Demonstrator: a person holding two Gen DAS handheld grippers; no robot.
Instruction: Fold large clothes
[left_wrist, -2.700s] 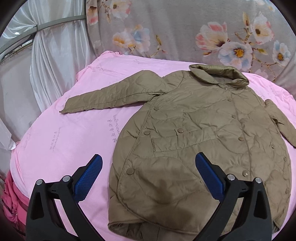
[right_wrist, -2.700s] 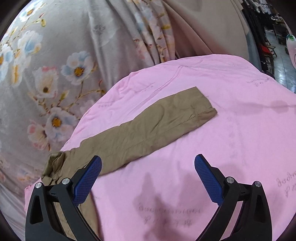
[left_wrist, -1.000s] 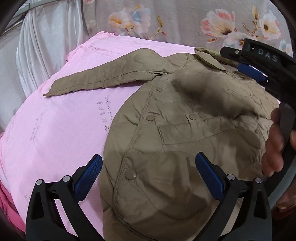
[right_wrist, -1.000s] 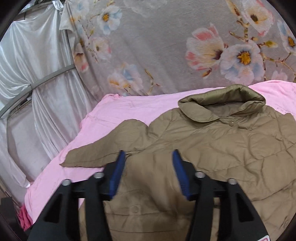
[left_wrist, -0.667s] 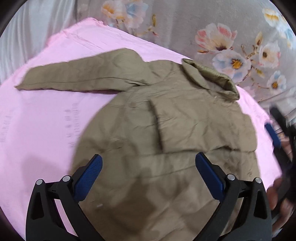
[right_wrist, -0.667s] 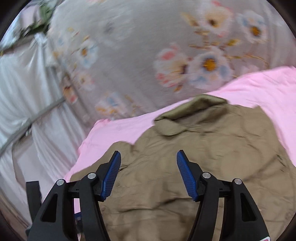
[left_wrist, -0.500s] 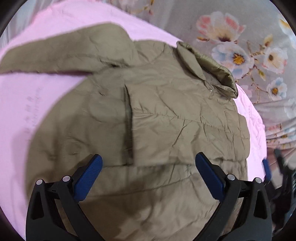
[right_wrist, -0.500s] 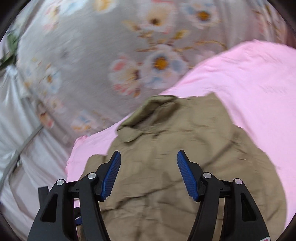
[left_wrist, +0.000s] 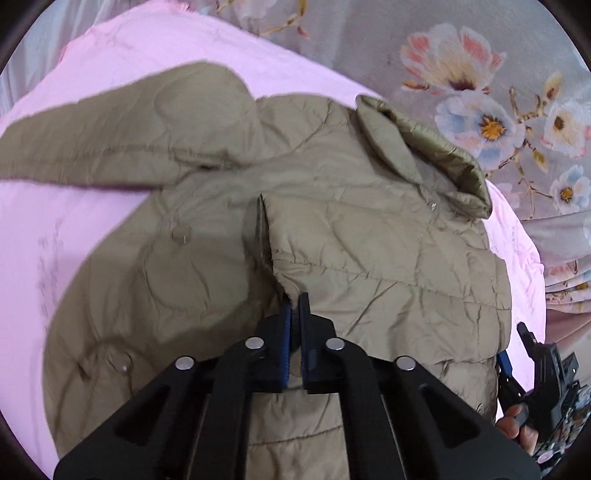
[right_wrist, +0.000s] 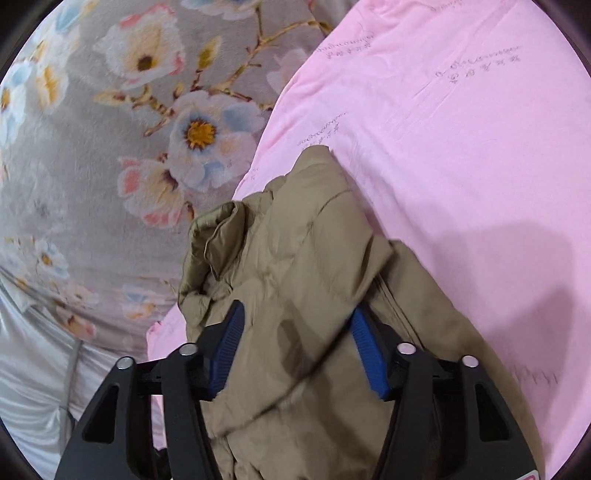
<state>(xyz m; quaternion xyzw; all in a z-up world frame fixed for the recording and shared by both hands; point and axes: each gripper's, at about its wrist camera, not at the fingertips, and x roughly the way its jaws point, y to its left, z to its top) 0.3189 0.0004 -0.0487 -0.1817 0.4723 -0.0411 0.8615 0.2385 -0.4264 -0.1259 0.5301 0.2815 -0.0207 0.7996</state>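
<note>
A tan quilted jacket (left_wrist: 369, 240) lies on a pink bed sheet (left_wrist: 74, 229). Its right sleeve is folded across the chest. Its left sleeve (left_wrist: 92, 147) stretches out to the left and the collar (left_wrist: 424, 140) is at the top. My left gripper (left_wrist: 294, 306) is shut on the cuff end of the folded sleeve. In the right wrist view my right gripper (right_wrist: 295, 339) has its blue pads (right_wrist: 365, 350) spread, with jacket fabric (right_wrist: 295, 295) bunched between them; the jaws look open around it. The right gripper also shows in the left wrist view (left_wrist: 517, 373) at the jacket's right edge.
A grey curtain with flowers (left_wrist: 480, 74) hangs right behind the bed, also in the right wrist view (right_wrist: 110, 147). The pink sheet (right_wrist: 461, 147) spreads to the right of the jacket. White satin cloth (right_wrist: 29, 369) hangs at the lower left.
The right sleeve has been folded over the chest. My left gripper went from wide open to shut on the sleeve's cuff. My right gripper swung to the jacket's right side.
</note>
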